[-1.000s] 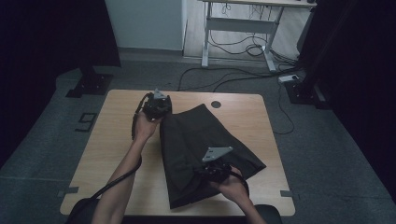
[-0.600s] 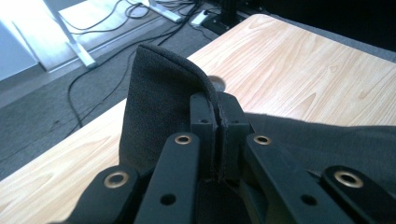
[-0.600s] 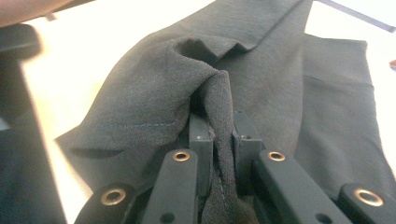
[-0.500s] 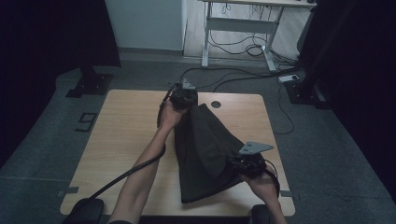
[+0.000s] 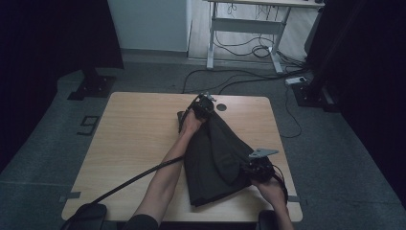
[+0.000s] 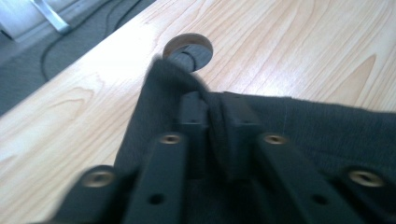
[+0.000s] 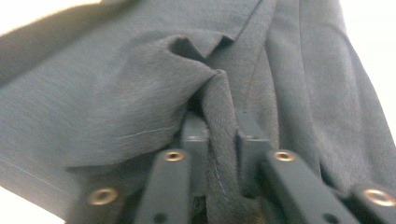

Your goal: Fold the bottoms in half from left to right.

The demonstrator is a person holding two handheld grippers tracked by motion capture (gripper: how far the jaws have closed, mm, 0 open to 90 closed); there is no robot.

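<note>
Two grippers hold one dark garment [image 5: 215, 158] on a wooden table [image 5: 134, 139], apparently partway through a fold; the cloth lies right of the table's middle, running from the far edge, near a round cable hole [image 5: 221, 107], toward the near right edge. Left gripper [image 5: 203, 106]: at the far end of the garment, close to the cable hole; in the left gripper view a pinch of fabric [image 6: 215, 116] stands between the jaws, which have just been opening a little, the pads appearing still to press on the fold. Right gripper [image 5: 258, 168]: at the near right edge of the garment, a grey plate [image 5: 262, 153] on top of it; in the right gripper view a ridge of cloth [image 7: 219, 140] rises between the jaws, likewise just easing apart yet still squeezing it.

Progress, judged from how things lie: the garment already looks doubled into a long, narrowish panel, with a loose flap lying along the right side, so a first lengthwise fold seems made and laid down; what seems left is letting go of both pinches, smoothing the rumpled right edge, and probably a further fold across the length; whether more folds are meant cannot be told.
</note>
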